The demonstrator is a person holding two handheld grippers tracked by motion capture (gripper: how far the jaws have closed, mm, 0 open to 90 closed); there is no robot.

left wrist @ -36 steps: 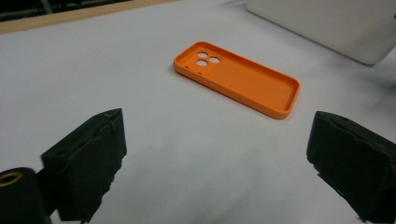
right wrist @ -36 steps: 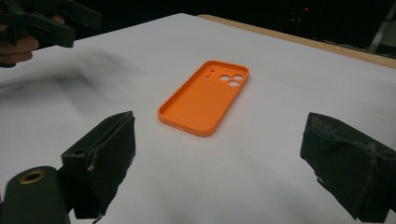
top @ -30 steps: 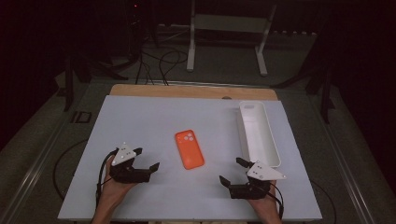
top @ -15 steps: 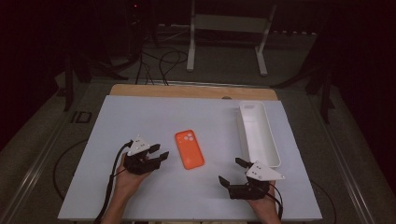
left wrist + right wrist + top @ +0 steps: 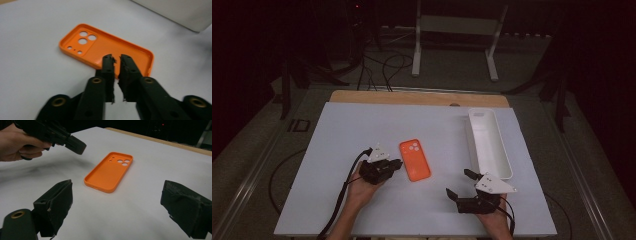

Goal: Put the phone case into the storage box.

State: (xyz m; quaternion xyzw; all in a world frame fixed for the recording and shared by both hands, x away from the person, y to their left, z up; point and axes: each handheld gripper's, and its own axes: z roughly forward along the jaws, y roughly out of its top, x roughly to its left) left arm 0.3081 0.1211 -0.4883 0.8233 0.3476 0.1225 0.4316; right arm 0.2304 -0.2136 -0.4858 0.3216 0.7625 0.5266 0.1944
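White tray [image 5: 488,142] lies right of the orange phone case [image 5: 414,159] (hollow side up) on the bench [image 5: 362,125]; left hand-held gripper [image 5: 398,163] jaws have just been closing, nothing between them, right hand-held gripper [image 5: 460,183] is spread wide.

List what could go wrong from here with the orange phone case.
The left gripper, jaws just closed with nothing between them, sits at the phone case edge; a push could slide it instead of lifting it. The thin case lies flat on the table, hard to pinch. The open right gripper is apart, offering no bracing.
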